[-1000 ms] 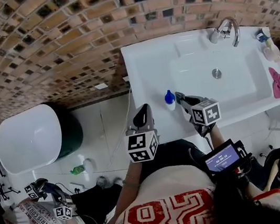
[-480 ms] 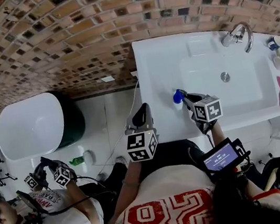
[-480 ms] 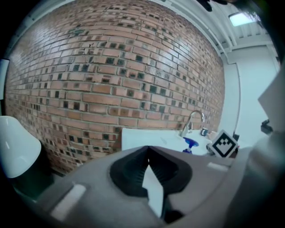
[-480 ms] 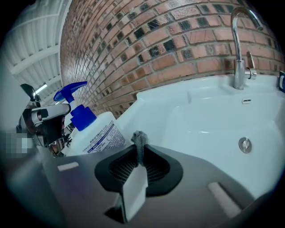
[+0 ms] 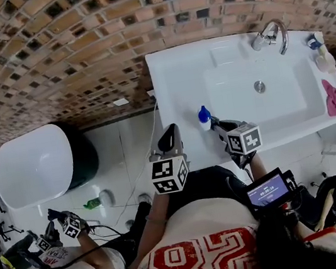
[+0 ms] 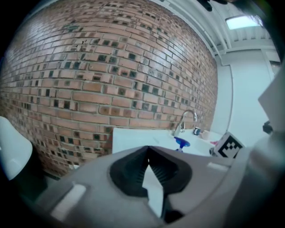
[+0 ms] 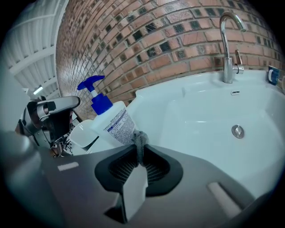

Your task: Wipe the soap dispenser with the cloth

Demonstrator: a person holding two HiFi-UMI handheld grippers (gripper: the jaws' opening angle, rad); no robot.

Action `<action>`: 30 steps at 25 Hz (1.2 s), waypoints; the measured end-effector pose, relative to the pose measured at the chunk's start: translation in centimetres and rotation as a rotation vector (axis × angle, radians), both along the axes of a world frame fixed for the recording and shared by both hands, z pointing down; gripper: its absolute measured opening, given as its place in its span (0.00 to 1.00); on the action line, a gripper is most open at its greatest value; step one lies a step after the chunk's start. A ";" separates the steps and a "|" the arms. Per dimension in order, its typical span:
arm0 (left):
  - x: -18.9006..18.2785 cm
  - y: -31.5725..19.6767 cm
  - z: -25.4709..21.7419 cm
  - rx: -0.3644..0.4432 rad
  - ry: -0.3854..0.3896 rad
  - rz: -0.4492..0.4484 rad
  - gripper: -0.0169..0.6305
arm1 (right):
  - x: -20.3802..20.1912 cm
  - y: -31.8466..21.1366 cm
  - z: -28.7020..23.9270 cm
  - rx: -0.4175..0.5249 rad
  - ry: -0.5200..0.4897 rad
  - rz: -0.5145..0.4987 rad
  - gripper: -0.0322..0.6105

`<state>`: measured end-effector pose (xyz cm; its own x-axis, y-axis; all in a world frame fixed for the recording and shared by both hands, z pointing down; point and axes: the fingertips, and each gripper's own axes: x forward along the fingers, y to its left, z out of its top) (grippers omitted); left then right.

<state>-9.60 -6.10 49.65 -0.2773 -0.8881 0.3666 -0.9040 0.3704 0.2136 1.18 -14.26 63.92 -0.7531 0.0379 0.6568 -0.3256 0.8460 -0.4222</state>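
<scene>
Evidently the wiping is under way at the front left corner of the white basin [image 5: 174,78]. The soap dispenser [image 5: 204,117] stands there on the flat rim, near the edge and well apart from the tap [image 5: 271,35].

The right claw [image 5: 216,122] comes in low from the person's side, just beside the bottle. Its jaws are pressed together on a small twisted wad of grey cloth [image 7: 139,141], which pokes out past the tips. That wad meets the lower side of the dispenser [image 7: 109,119], so the claw itself probably need not touch the plastic. Holding so little cloth likely means short strokes.

The left claw [image 5: 170,139] hangs off to the left of the basin, above the floor. Seen in its own view, the left claw [image 6: 148,152] has its jaws closed tip to tip with nothing between them. It seems parked out of the way, though it could steady the bottle if it tips.

The dispenser is a white bottle with a printed label and a bright blue pump head.
</scene>
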 end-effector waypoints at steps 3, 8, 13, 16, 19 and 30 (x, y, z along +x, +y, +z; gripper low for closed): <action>0.5 -0.3 0.0 0.006 0.002 0.022 0.03 | 0.5 0.6 -0.1 0.001 0.003 0.008 0.13; 1.0 -0.3 -0.1 0.013 0.004 0.050 0.03 | 1.3 1.4 -0.4 0.000 0.002 0.025 0.13; 1.0 0.2 -0.2 0.019 0.008 0.059 0.03 | 1.8 2.1 -0.7 -0.002 0.004 0.040 0.13; 1.1 0.4 -0.2 0.024 0.012 0.067 0.03 | 2.0 2.6 -0.8 -0.001 0.008 0.047 0.13; 1.3 0.6 -0.3 0.029 0.015 0.081 0.03 | 2.3 2.7 -1.0 0.011 0.009 0.069 0.13; 2.0 1.2 0.0 0.038 0.026 0.108 0.03 | 3.1 2.2 -9.2 -0.114 -0.147 0.189 0.13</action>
